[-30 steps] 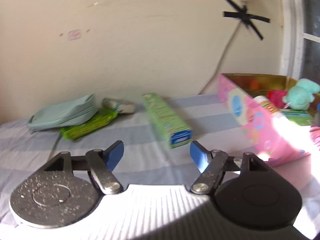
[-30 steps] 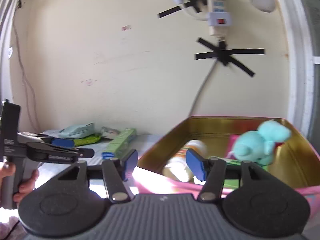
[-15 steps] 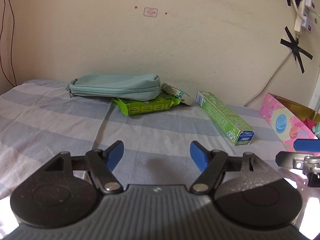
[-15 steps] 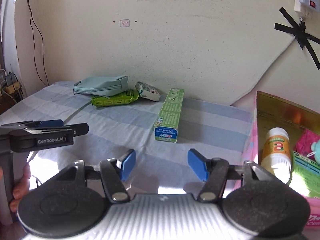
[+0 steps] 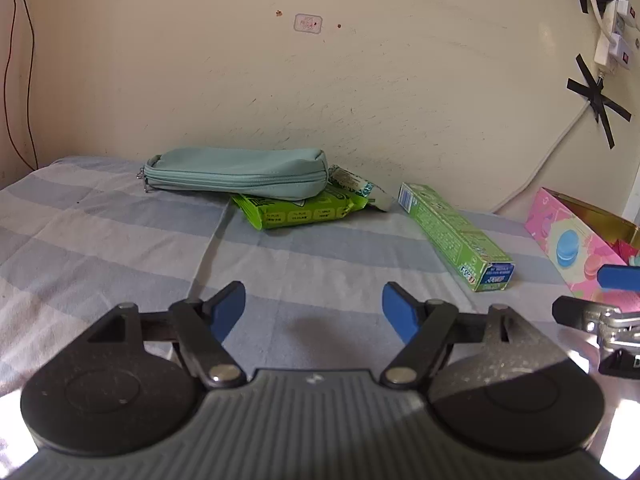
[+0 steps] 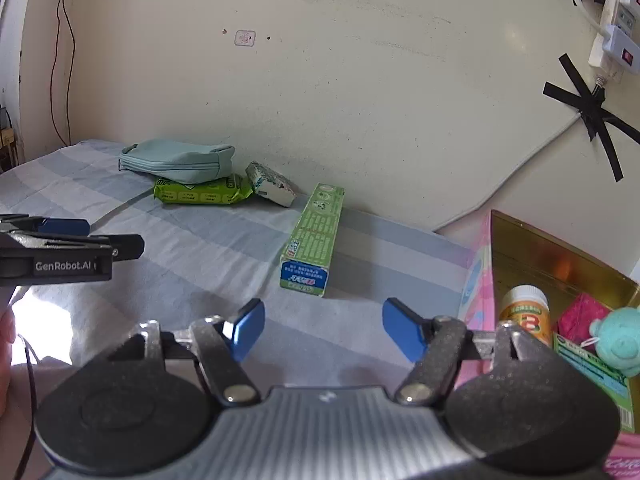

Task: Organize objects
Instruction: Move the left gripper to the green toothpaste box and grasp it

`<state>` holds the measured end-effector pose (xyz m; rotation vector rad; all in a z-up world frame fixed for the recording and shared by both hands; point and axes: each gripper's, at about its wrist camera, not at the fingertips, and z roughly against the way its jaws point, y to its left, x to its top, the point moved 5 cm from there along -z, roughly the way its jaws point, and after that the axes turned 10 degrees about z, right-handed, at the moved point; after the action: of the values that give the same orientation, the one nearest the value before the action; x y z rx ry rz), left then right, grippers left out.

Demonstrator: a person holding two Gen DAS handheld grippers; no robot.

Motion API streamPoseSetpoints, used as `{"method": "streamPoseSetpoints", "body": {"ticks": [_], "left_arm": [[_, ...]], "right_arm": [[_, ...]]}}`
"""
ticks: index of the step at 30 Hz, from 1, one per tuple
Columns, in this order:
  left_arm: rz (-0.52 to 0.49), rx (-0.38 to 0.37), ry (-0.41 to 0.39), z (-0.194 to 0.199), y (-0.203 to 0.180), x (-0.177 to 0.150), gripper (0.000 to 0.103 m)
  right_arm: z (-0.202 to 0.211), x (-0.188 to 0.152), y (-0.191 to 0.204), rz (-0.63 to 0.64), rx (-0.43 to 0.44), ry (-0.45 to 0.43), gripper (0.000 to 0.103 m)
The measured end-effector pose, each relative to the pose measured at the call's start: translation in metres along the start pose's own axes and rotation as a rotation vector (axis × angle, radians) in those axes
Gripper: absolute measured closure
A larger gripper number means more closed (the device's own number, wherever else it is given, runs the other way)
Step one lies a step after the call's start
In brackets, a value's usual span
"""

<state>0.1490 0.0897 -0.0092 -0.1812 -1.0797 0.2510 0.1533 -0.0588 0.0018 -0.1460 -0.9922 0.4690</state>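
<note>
Both grippers, left (image 5: 313,312) and right (image 6: 323,330), hover over the striped cloth (image 5: 100,232), jaws spreading wider, nothing between them, toothpaste box (image 6: 314,240) ahead

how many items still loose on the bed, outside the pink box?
4: teal pouch by the wall, green packet under it, small white pack beside them, green carton nearer the pink box. More may be hidden.

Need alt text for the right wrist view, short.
Right gripper, opening, nothing between its jaws, over a striped cloth. Ahead lies a green box; farther back a pouch rests on a green pack. A pink box of items sits right.
</note>
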Motion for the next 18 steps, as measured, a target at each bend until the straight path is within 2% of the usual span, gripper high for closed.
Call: {"method": "streamPoseSetpoints", "body": {"ticks": [18], "left_arm": [[-0.019, 0.013, -0.005, -0.0002, -0.0013, 0.0007, 0.023]], "right_arm": [[-0.0061, 0.0025, -0.0021, 0.039, -0.029, -0.023, 0.033]]}}
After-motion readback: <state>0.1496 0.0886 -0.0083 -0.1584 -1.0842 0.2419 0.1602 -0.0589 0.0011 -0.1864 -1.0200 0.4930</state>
